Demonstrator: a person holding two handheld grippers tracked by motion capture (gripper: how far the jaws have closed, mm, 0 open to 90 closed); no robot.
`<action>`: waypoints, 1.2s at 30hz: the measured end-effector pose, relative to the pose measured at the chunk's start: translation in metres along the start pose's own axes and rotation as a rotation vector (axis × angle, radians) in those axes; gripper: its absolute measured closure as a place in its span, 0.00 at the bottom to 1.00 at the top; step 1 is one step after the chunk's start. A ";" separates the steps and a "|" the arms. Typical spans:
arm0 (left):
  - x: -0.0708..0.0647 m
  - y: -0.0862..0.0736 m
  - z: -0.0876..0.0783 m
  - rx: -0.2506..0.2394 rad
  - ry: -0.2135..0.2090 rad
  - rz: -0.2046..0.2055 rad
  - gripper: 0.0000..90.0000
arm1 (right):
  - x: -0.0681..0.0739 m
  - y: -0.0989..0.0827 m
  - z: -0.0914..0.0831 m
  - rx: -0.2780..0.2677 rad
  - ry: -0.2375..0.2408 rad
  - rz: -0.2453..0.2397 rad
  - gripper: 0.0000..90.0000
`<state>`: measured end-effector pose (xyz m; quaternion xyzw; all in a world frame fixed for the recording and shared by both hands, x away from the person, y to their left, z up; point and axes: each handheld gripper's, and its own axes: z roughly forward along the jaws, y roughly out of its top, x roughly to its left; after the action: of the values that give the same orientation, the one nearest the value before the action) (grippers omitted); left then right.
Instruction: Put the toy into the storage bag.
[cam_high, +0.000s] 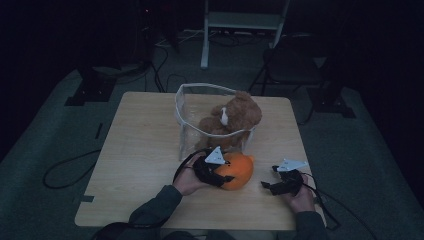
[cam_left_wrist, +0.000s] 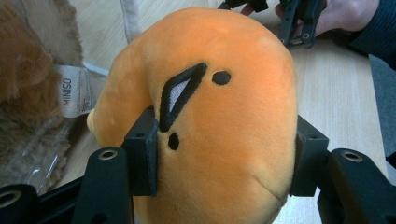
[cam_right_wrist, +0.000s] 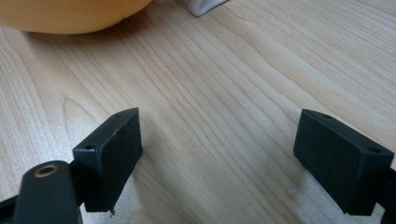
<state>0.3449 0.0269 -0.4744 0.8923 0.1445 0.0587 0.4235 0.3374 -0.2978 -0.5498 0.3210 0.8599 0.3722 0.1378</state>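
The orange plush toy (cam_left_wrist: 219, 116) sits closest to the lens in the left gripper view, squeezed between the black pads (cam_left_wrist: 142, 151) of the left gripper (cam_high: 218, 172), which press into its sides and dent the fabric; the toy's lower end runs off the bottom edge, so how far it extends past the pads cannot be told. Its stitched black mark and two dark dots face the camera. From the high view the toy lies on the worktop (cam_high: 140, 150) directly in front of the left gripper, and the person's left hand (cam_high: 186, 181) wraps the gripper from behind, hiding part of the toy's near side. Just beyond the gripper stands a clear plastic bag (cam_high: 186, 112) holding a brown teddy bear (cam_high: 232, 120); the bag's walls are hard to make out in the dim light, and the bear's lower body is blurred behind the film. A white label (cam_left_wrist: 74, 91) on the bear shows to the left of the pads. The right gripper (cam_high: 272, 181) rests well to the right of the toy, apart from it, its jaws standing wide over bare wood with nothing between them. The right hand (cam_high: 302, 197) behind it is partly cut by the frame's lower edge.
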 end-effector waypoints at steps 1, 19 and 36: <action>0.000 0.000 -0.001 -0.001 -0.002 -0.001 0.47 | 0.000 0.000 0.000 -0.001 0.000 0.000 0.16; -0.001 0.007 -0.012 -0.040 -0.022 -0.016 0.47 | 0.000 0.000 0.000 -0.001 0.000 0.000 0.16; -0.004 0.014 -0.025 -0.089 -0.043 -0.014 0.47 | 0.000 0.000 0.000 0.000 0.001 0.002 0.16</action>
<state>0.3378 0.0359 -0.4473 0.8726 0.1389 0.0431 0.4662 0.3373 -0.2978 -0.5498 0.3216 0.8597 0.3725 0.1372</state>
